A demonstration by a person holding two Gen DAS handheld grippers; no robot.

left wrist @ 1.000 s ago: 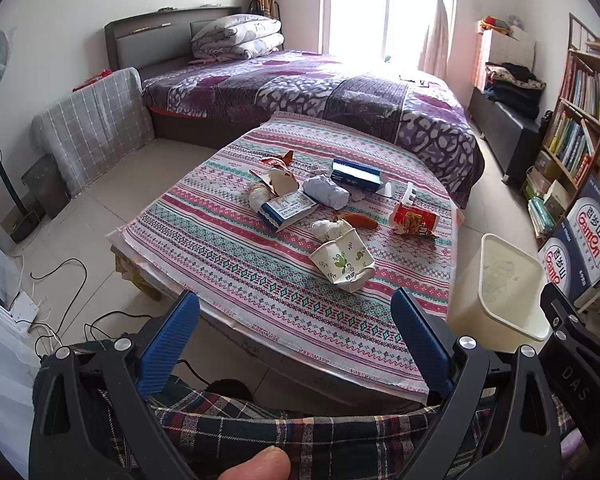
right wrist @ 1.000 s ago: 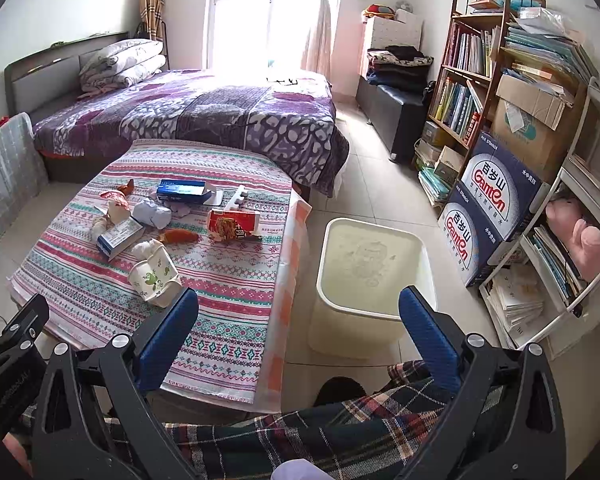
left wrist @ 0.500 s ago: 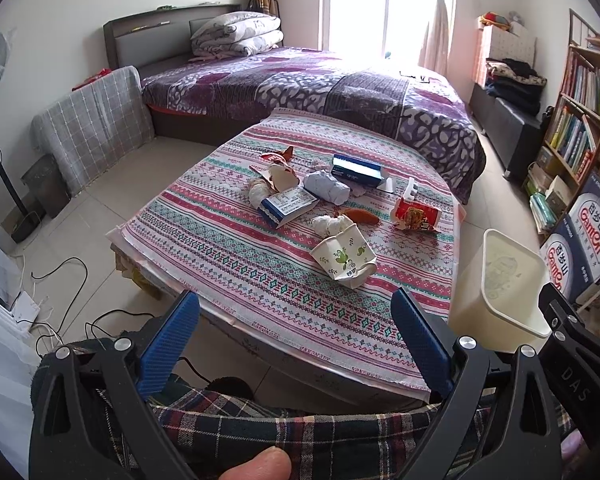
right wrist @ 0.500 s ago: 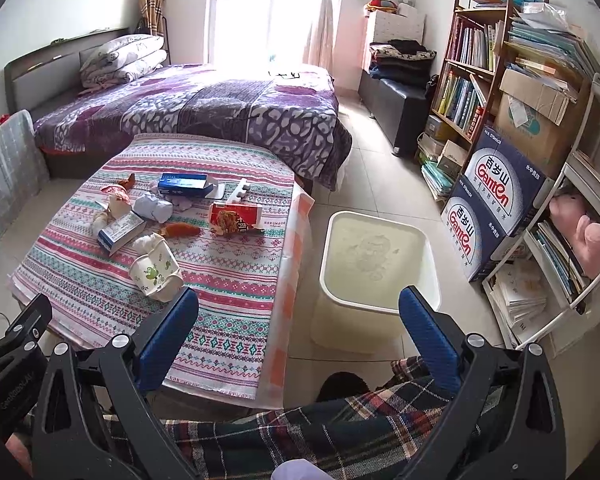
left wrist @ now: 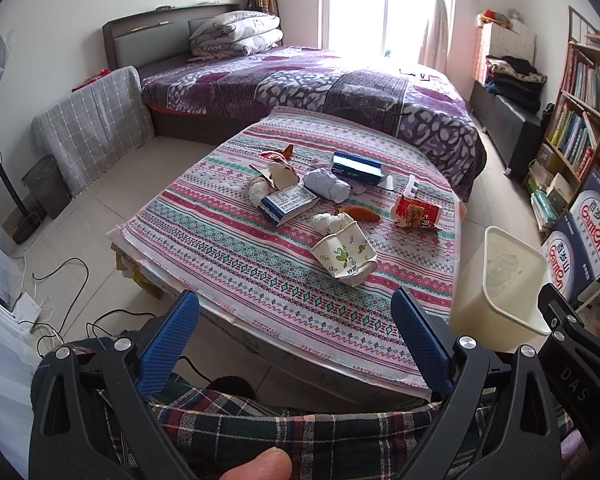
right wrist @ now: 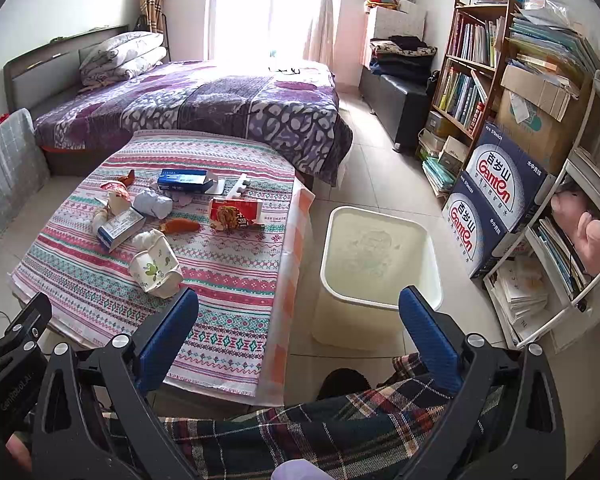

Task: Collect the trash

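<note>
Both the left hand-held gripper and right hand-held gripper gaped wide, empty; the crushed green-printed paper cup lay nearest on the striped-cloth counter, seemingly light and flimsy, best pinched across its flattened wall; the cream plastic bin stood beside.

Left wrist view — set low over the lap, facing forward across the low table toward the bed; table near, bed far, bin at its right edge. Right wrist view — set beside it, facing the same way but further right; bin near centre, bookshelf to the right. Shared: table, litter, bin, bed.
</note>
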